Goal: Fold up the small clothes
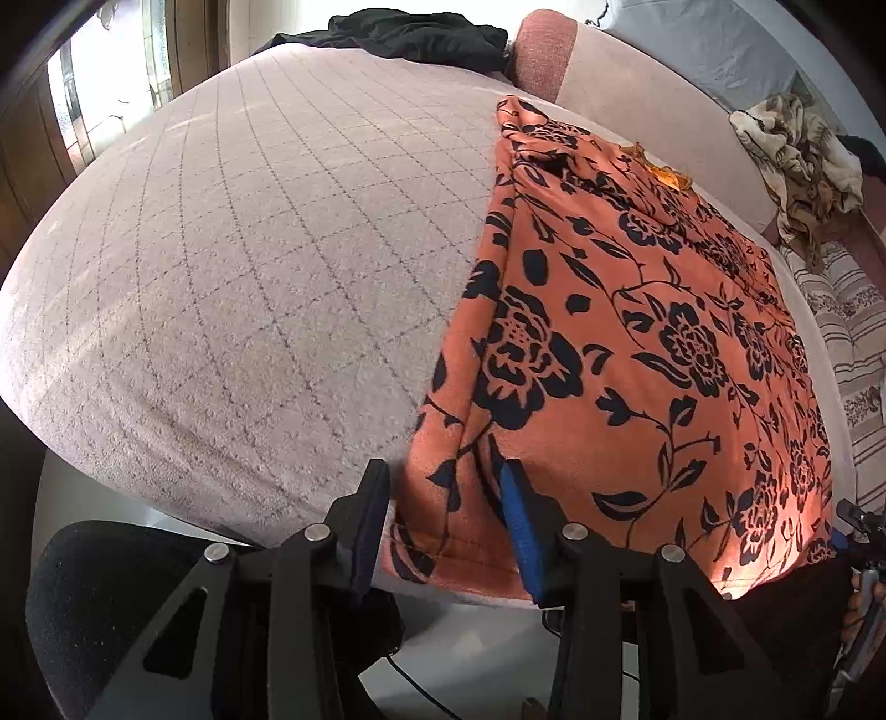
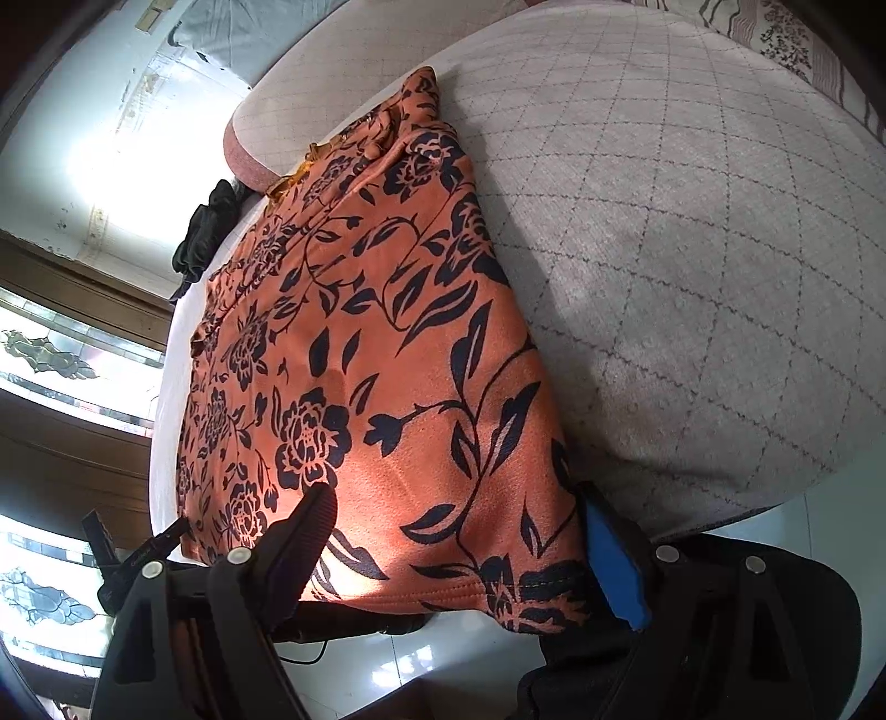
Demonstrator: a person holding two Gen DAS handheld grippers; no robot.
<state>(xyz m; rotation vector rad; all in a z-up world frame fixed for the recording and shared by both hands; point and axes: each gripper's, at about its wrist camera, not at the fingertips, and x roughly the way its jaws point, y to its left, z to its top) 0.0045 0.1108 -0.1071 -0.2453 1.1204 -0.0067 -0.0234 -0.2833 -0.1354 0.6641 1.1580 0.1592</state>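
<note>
here orange floral garment (image 1: 637, 343) flat on bed (image 1: 249, 249).

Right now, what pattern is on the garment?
Orange garment with black flowers and vines; right wrist view shows it best.

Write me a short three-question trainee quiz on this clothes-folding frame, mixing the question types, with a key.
1. True or false: the orange floral garment lies on the quilted grey surface.
2. Which corner of the garment's near hem sits between the left gripper's fingers? A) the left corner B) the right corner C) neither
3. Fill in: the crumpled cloth at the far edge of the surface is ____ in colour.

Key: 1 true; 2 A; 3 black. The right gripper straddles the hem near the other corner, its jaws wide and not pressing.
</note>
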